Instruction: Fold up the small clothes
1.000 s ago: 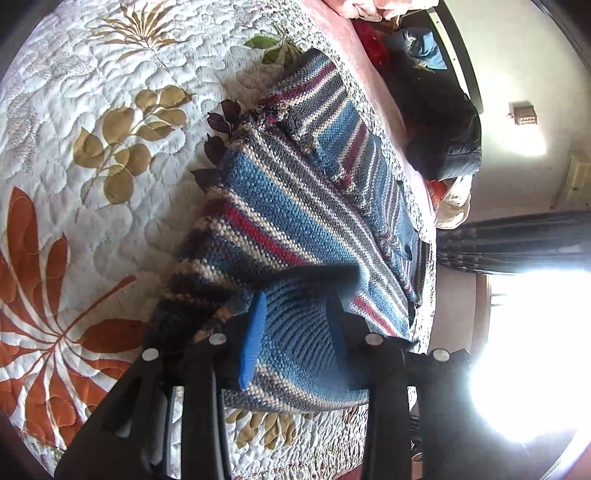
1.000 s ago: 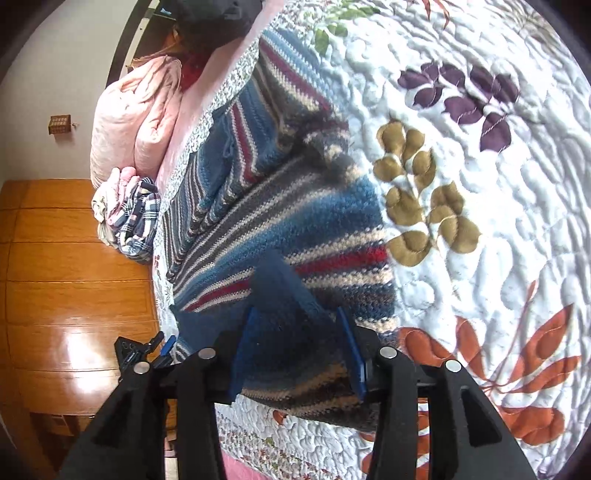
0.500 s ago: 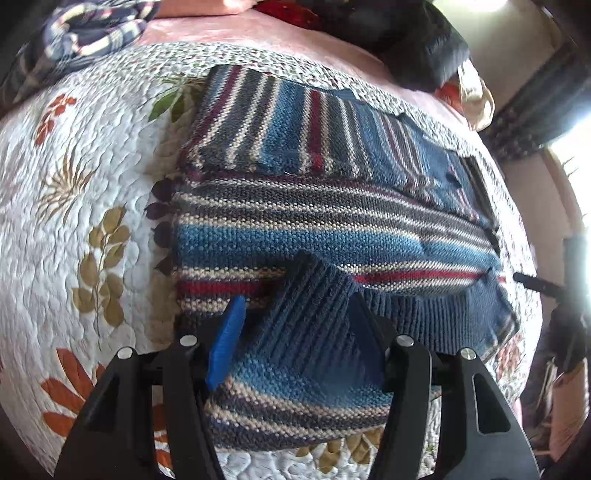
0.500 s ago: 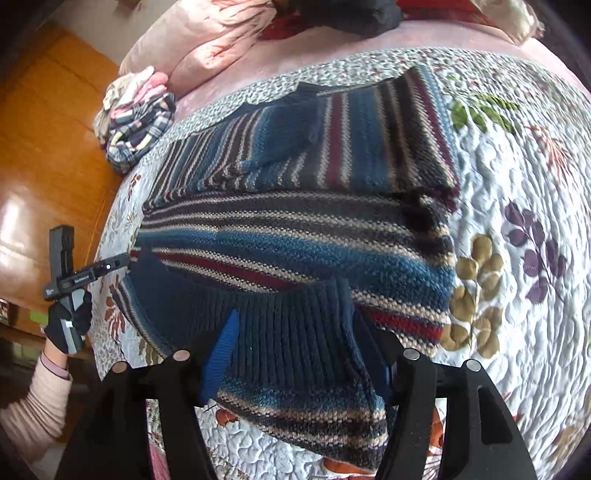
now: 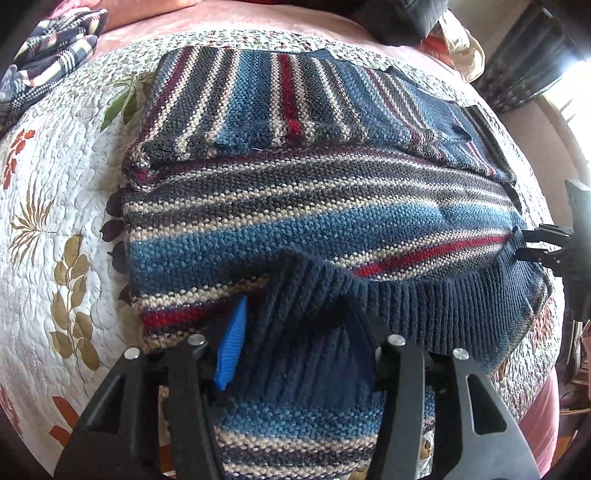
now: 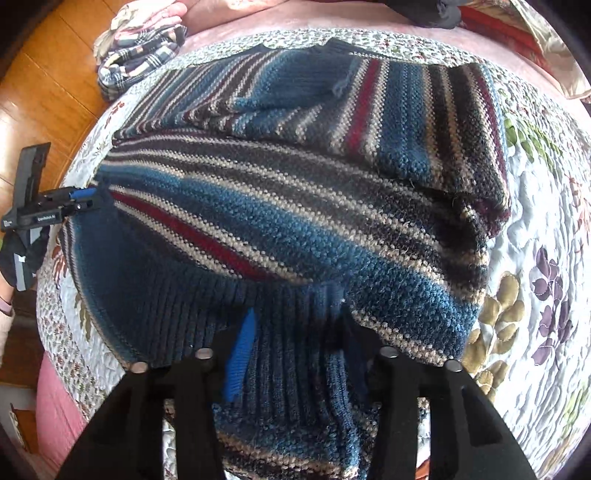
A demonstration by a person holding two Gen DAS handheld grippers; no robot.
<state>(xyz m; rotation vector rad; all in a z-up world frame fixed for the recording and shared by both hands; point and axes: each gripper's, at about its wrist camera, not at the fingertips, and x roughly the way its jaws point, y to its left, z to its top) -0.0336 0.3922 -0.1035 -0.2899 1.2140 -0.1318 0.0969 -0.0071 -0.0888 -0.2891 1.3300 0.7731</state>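
A striped knitted sweater (image 5: 303, 206) in blue, grey, cream and red lies on a quilted bedspread (image 5: 55, 192), with one sleeve folded across its far part. My left gripper (image 5: 295, 326) is shut on the navy ribbed hem (image 5: 424, 306), which is lifted and folded over the body. In the right wrist view the same sweater (image 6: 295, 206) fills the middle, and my right gripper (image 6: 299, 330) is shut on another part of the hem (image 6: 155, 302). Each gripper also appears small at the other view's edge: the right gripper (image 5: 532, 243) and the left gripper (image 6: 79, 199), both clamped on the hem.
A heap of plaid clothes (image 5: 48, 48) (image 6: 140, 48) lies at the bed's far side on pink bedding (image 5: 229, 18). Wooden floor (image 6: 40, 96) lies past the bed's left edge. A dark curtain (image 5: 532, 51) hangs by a bright window. A sleeve (image 6: 5, 314) shows at the left.
Both views have swung from a sideways tilt to level. The two grippers have carried the hem forward over the sweater's body, and the sweater looks larger and closer.
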